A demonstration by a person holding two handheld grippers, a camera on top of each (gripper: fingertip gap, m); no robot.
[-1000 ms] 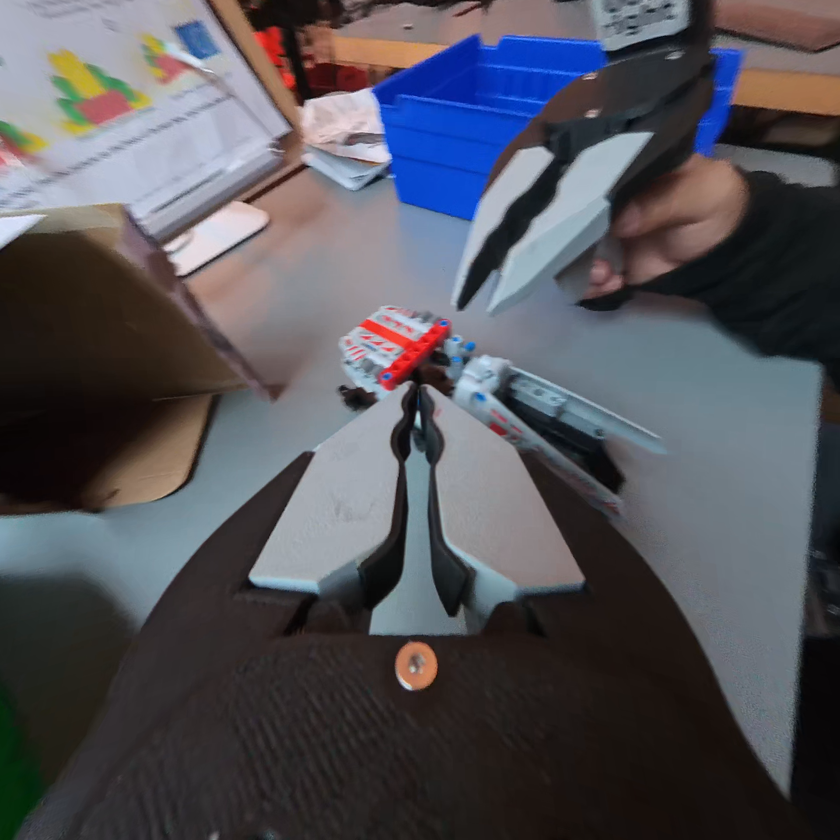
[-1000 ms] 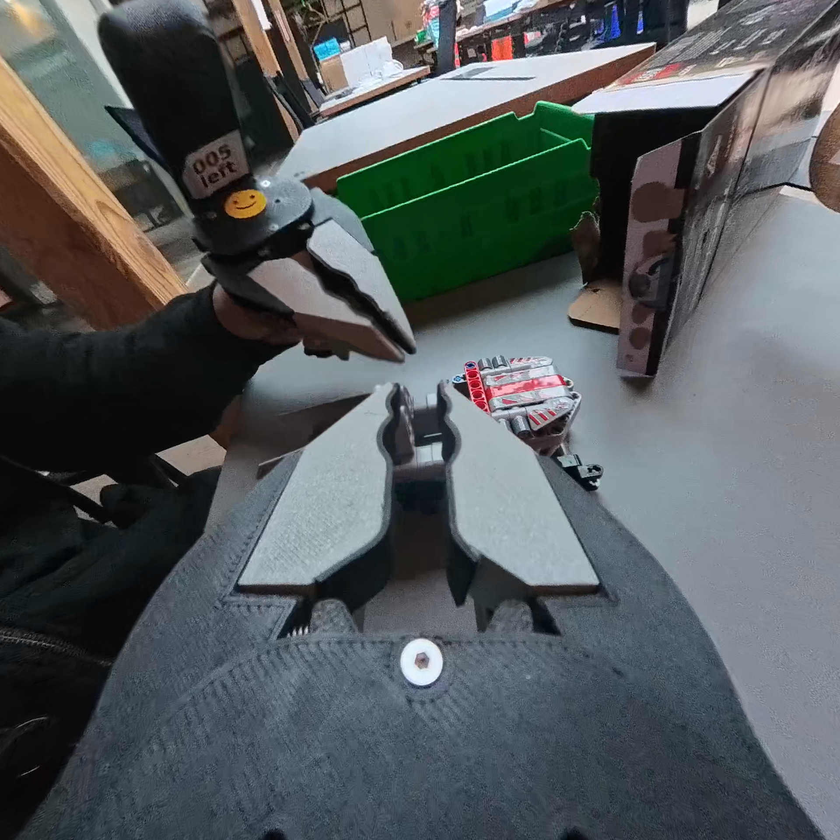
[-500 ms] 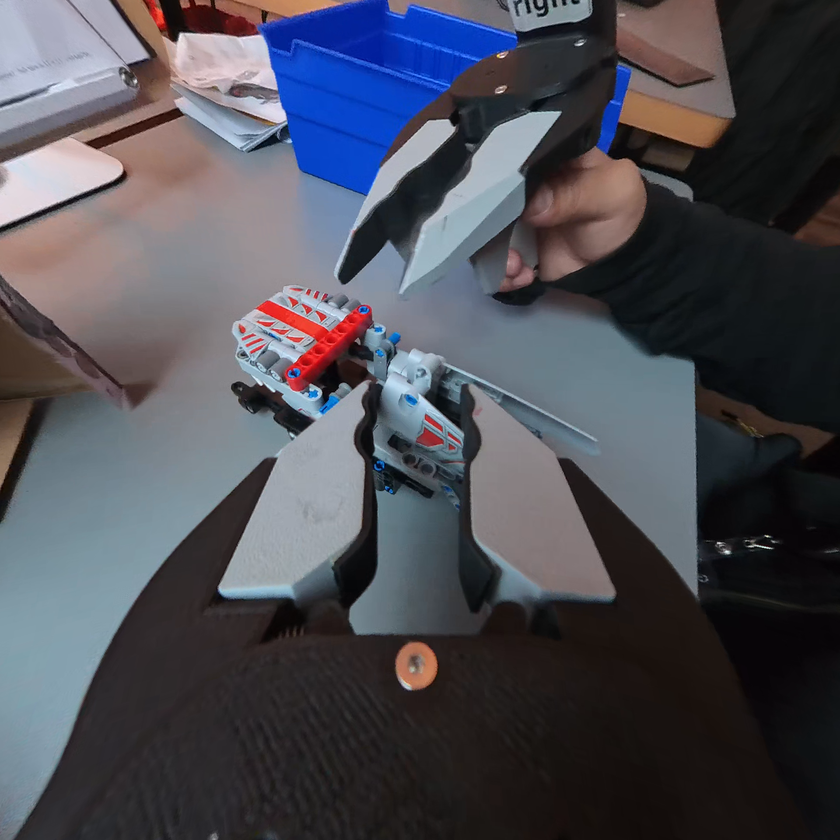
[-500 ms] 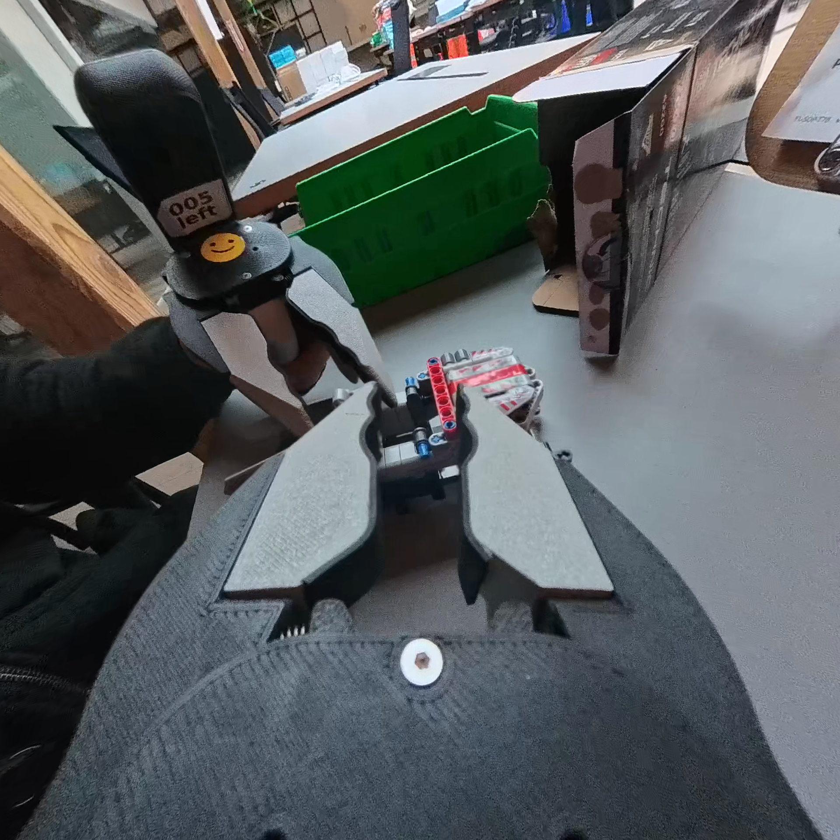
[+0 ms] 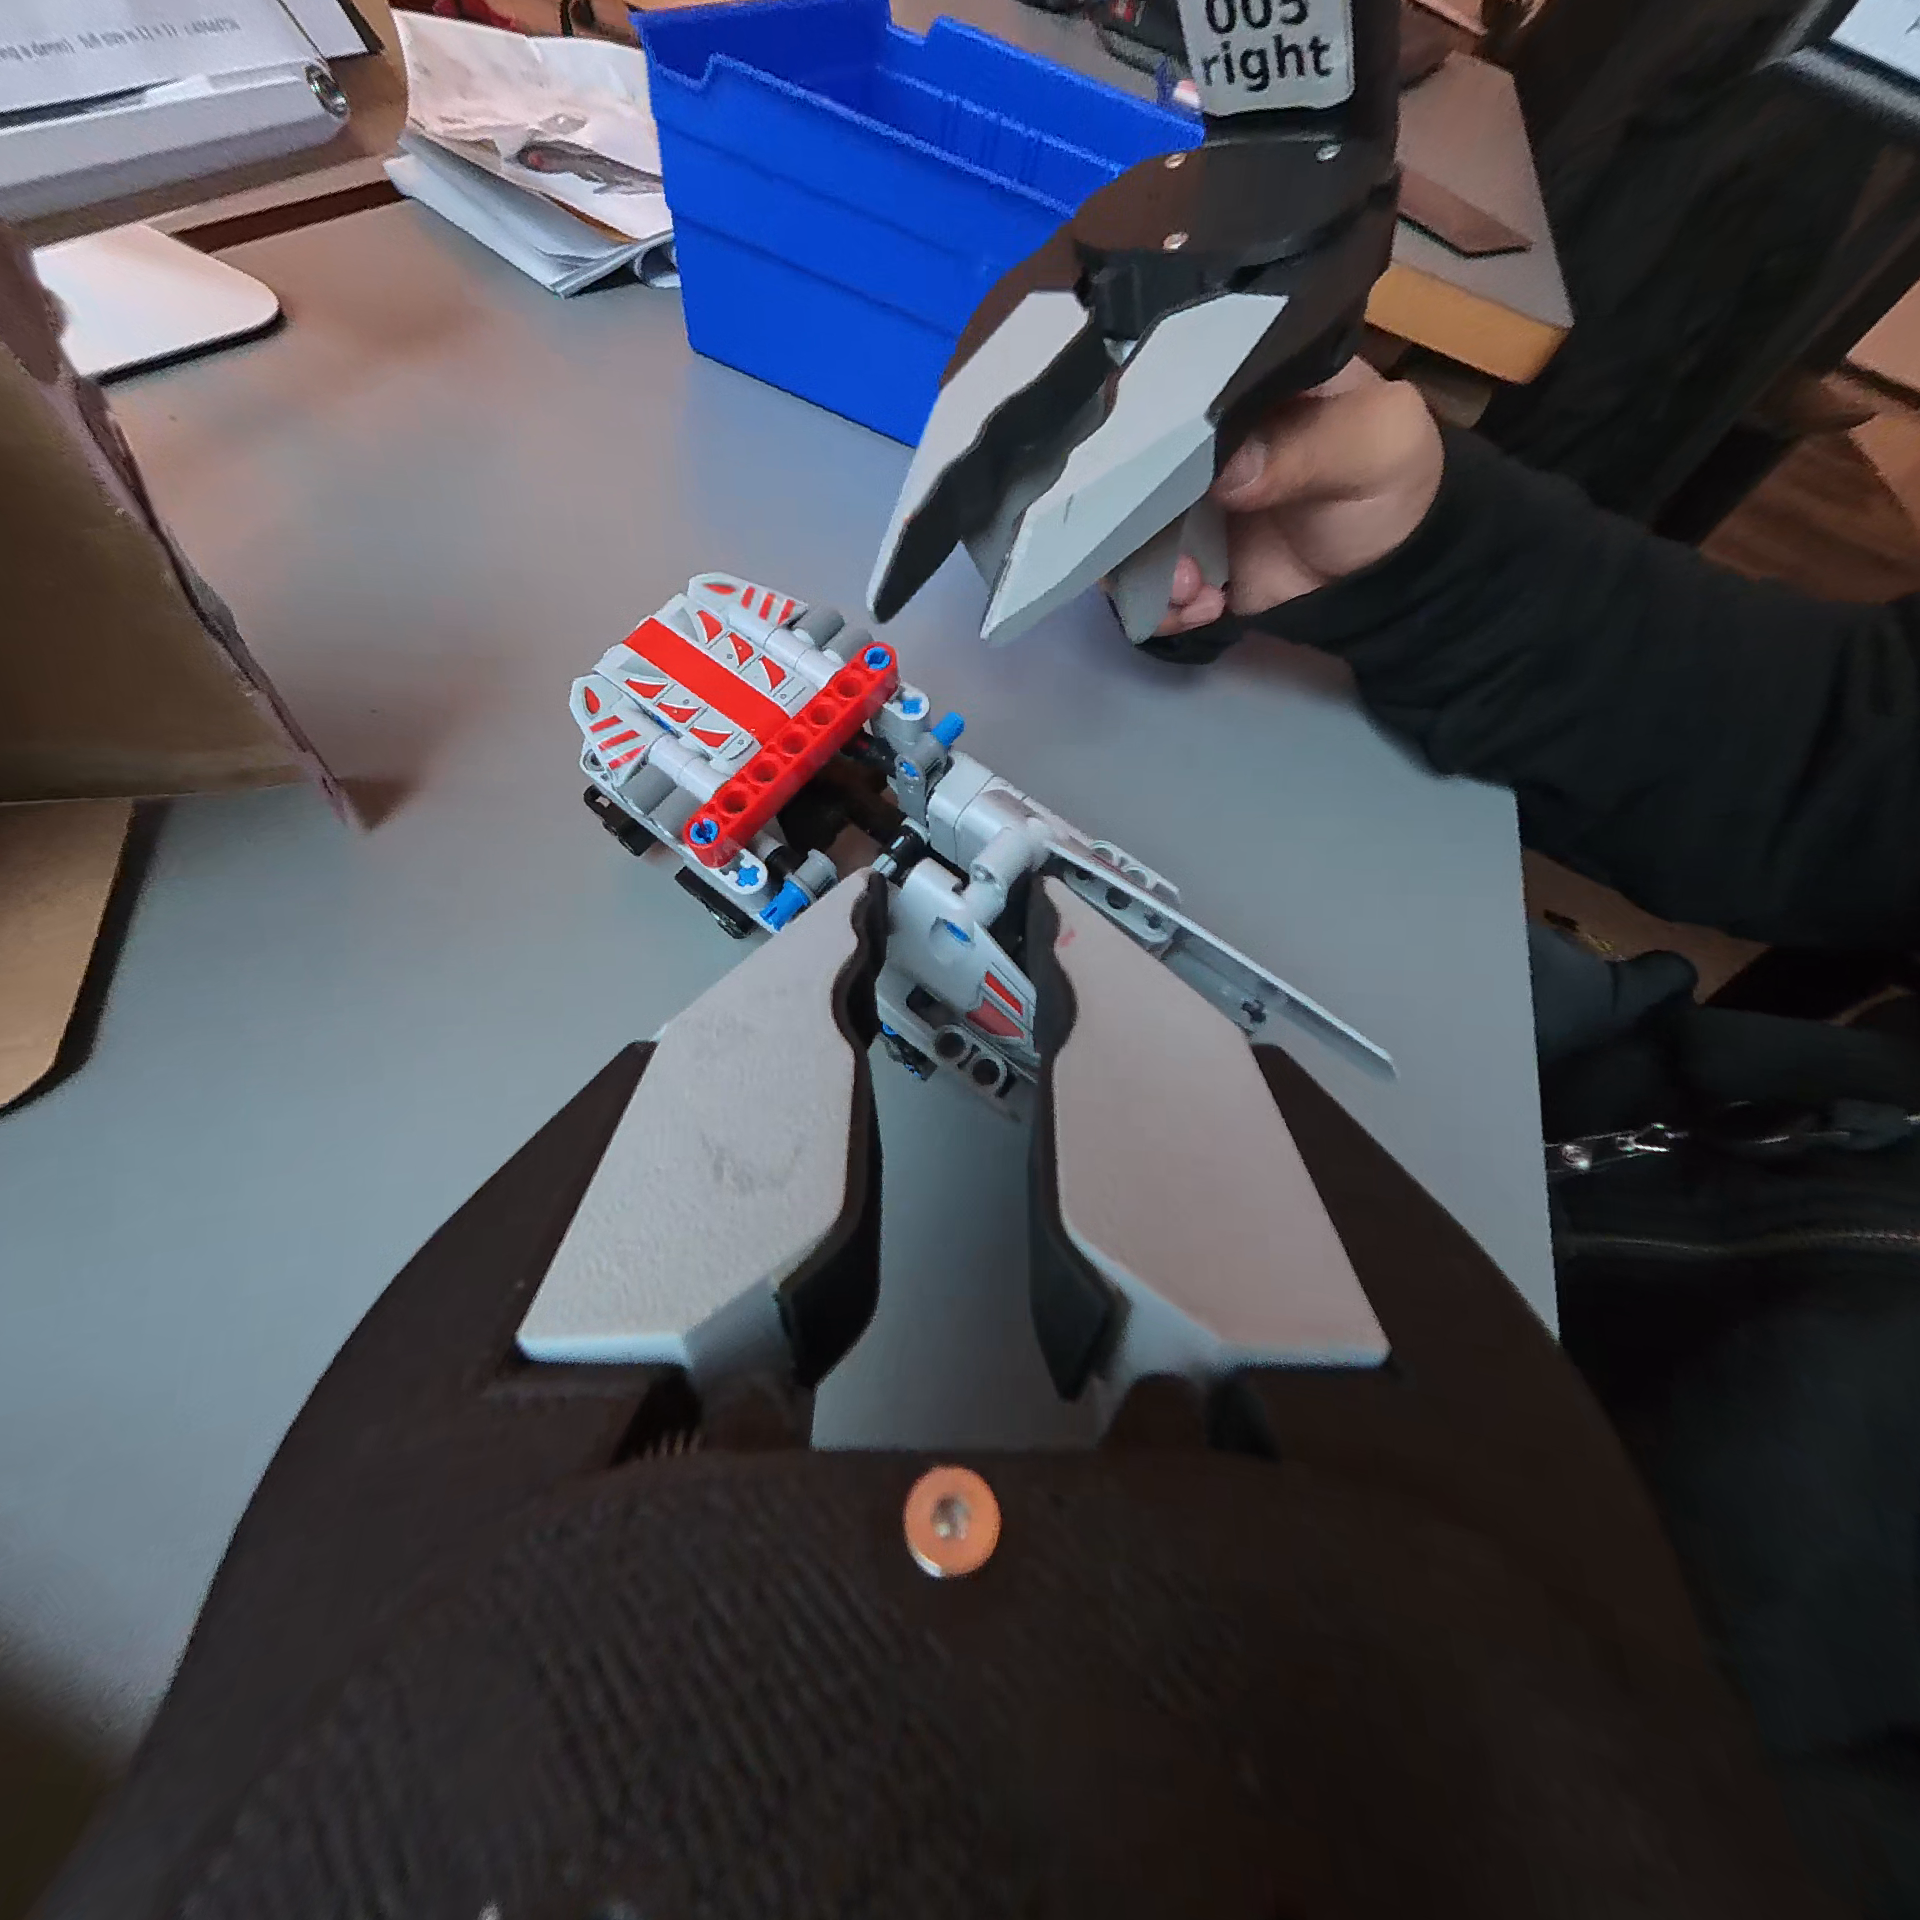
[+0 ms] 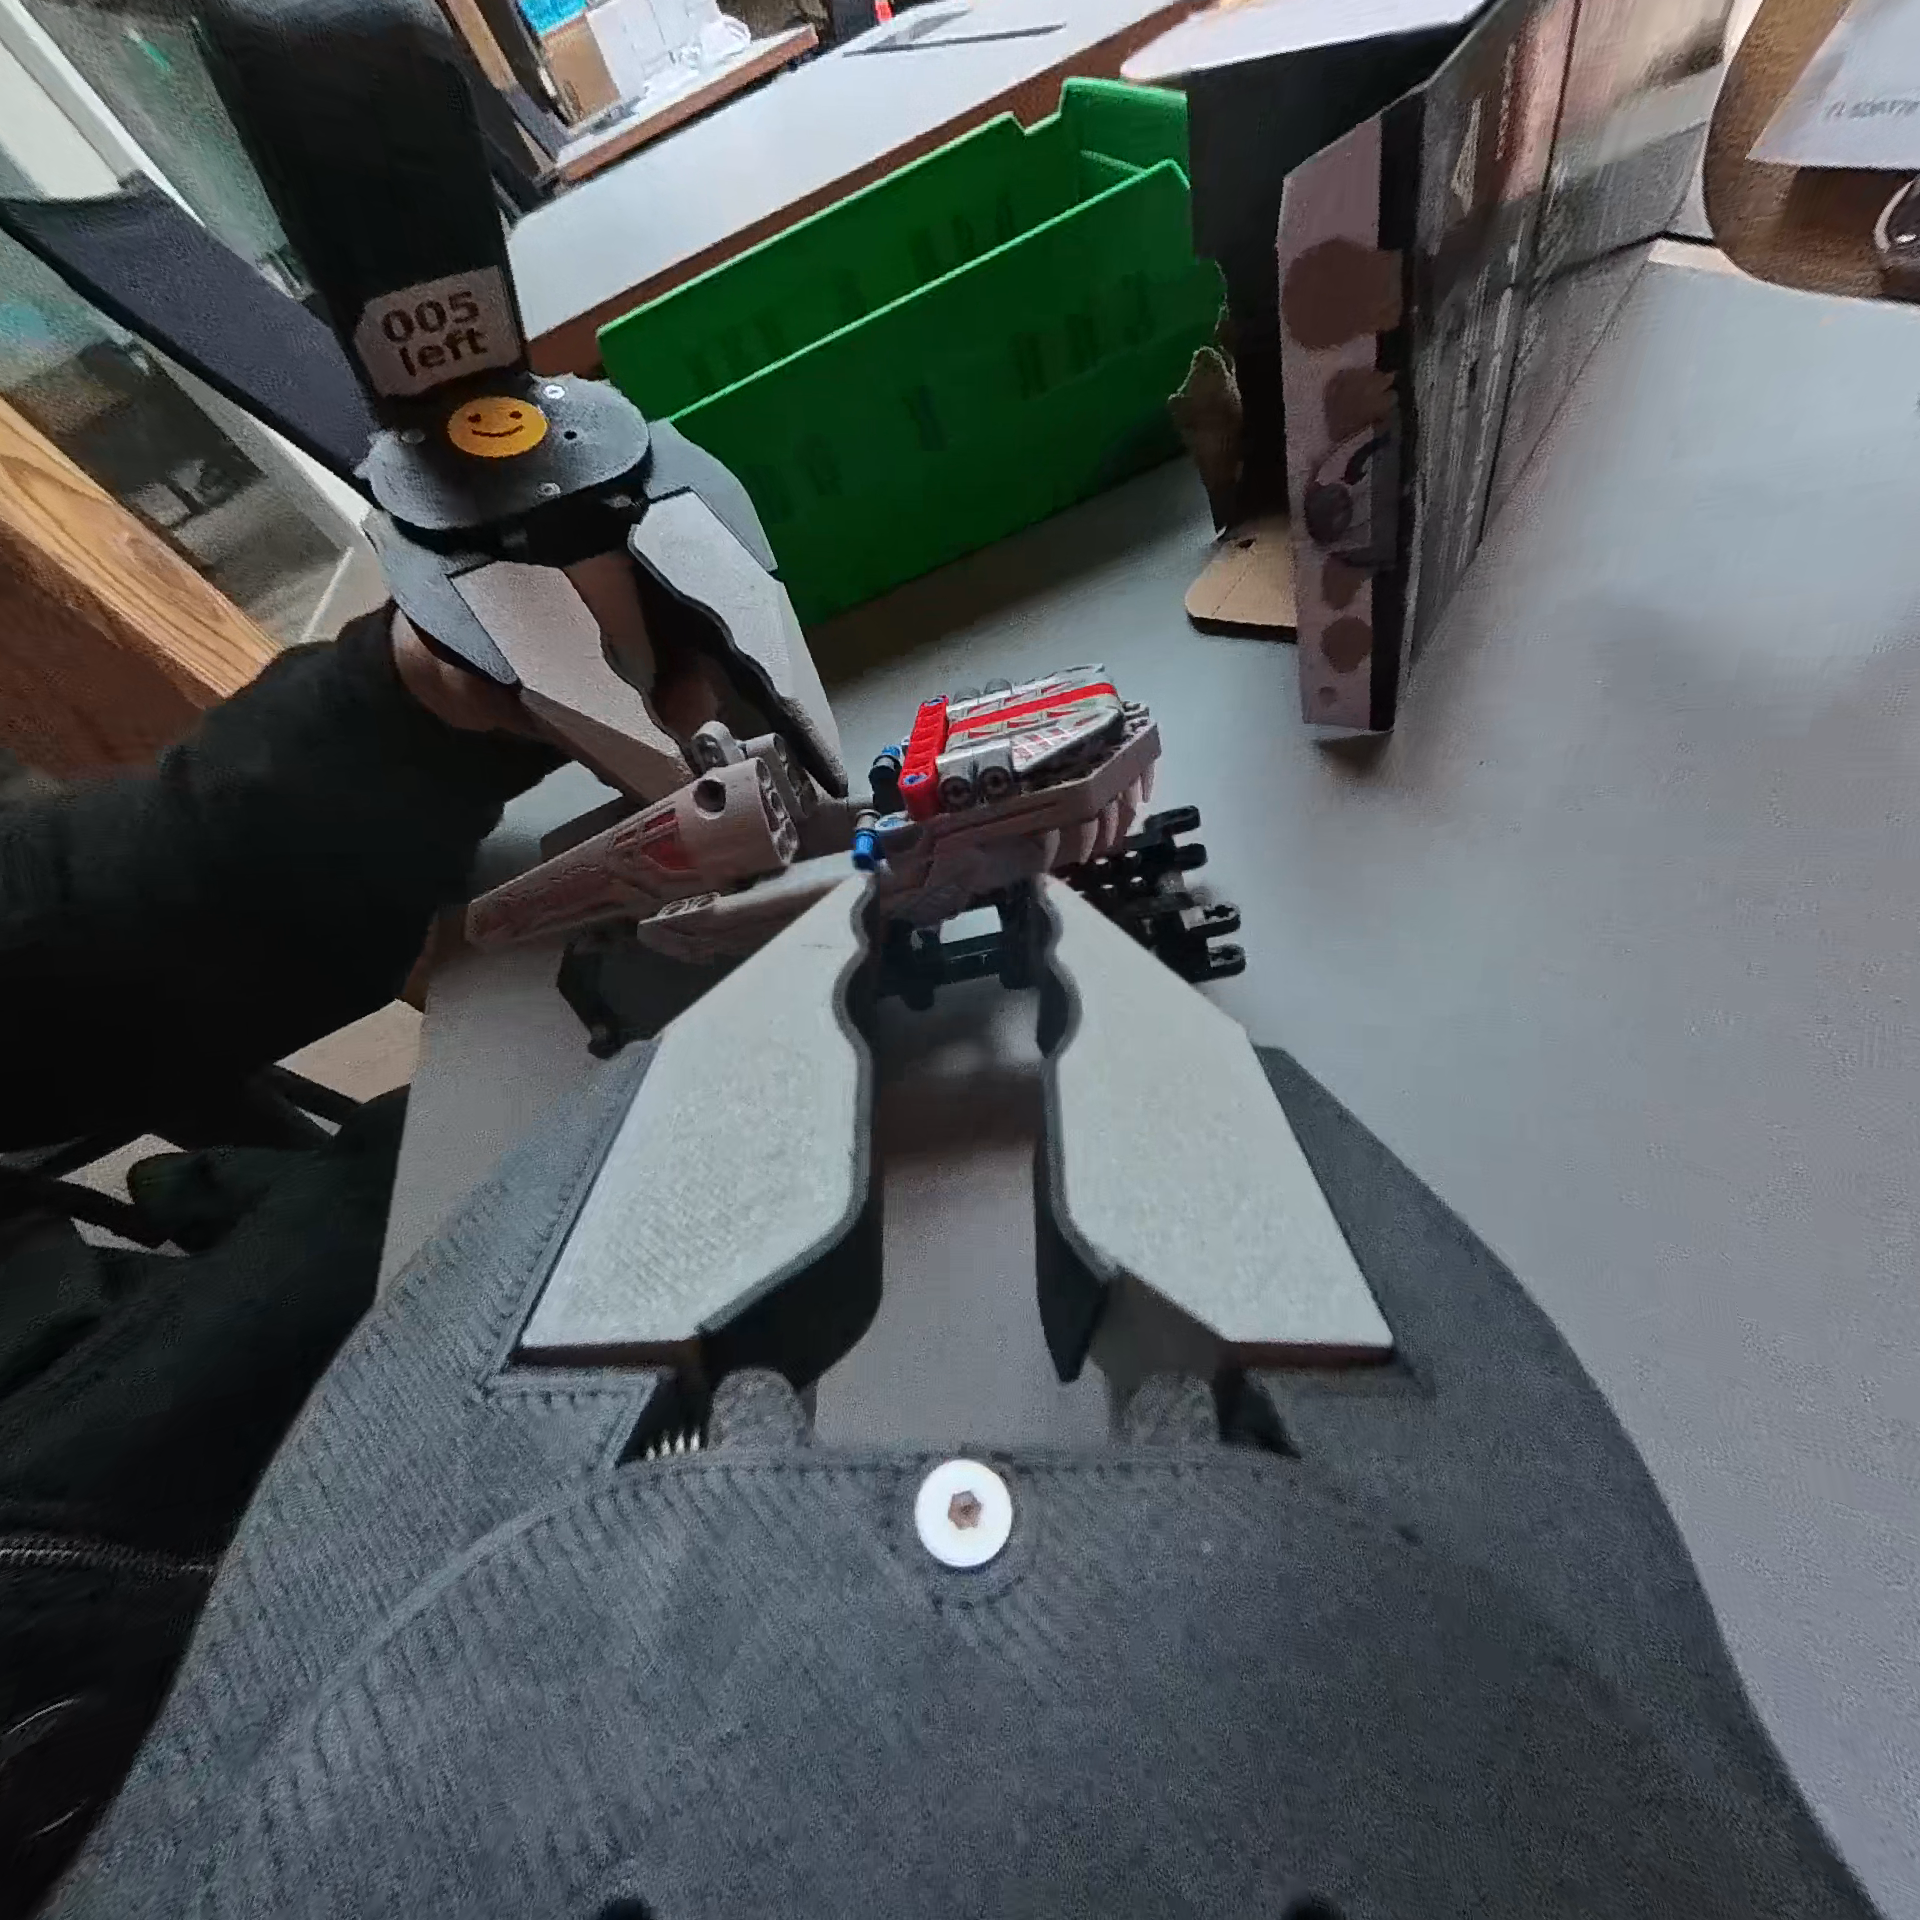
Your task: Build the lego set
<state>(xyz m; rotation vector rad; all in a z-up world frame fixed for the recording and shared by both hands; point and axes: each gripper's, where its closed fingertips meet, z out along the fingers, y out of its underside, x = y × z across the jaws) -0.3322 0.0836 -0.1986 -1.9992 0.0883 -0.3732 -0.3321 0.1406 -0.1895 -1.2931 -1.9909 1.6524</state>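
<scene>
Left gripper (image 5: 951,904) has closed in, hiding the model's (image 5: 748,717) tail.

A grey bench (image 5: 416,540) spreads beyond the jaws. Ahead of the left jaws stands a blue bin (image 5: 831,197), with loose papers (image 5: 520,156) to its left. Ahead of the right jaws sits a green bin (image 6: 935,343), a dark cardboard box (image 6: 1455,343) to its right (flap open), another grey table (image 6: 831,135) behind.
</scene>
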